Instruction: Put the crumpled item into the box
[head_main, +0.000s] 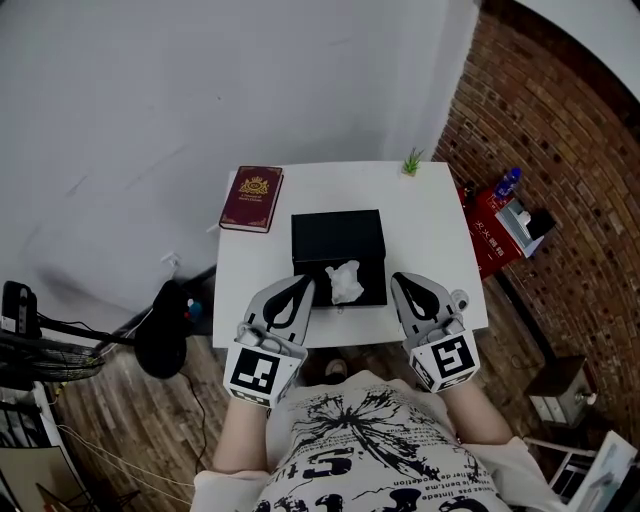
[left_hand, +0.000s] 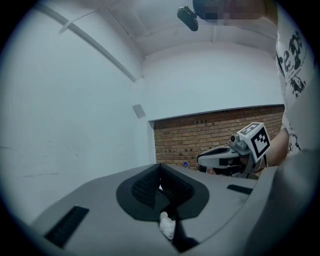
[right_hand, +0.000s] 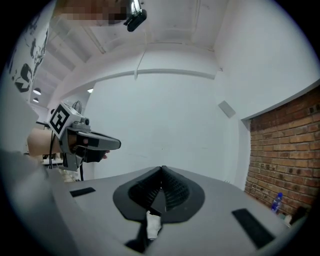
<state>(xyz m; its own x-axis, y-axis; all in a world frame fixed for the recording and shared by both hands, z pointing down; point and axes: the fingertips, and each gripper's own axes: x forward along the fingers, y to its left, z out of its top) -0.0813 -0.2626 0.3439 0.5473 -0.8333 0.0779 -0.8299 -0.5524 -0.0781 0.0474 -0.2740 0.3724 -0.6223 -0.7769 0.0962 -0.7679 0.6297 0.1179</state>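
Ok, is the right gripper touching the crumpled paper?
Apart. The head view shows a strip of the black box between the shut right gripper and the crumpled paper.

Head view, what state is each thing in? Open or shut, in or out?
Black rectangular box: open, no lid on.
Crumpled white paper: lying in the box, by its front wall.
Maroon hardcover book: closed, lying flat.
Left gripper: shut, empty.
Right gripper: shut, empty.
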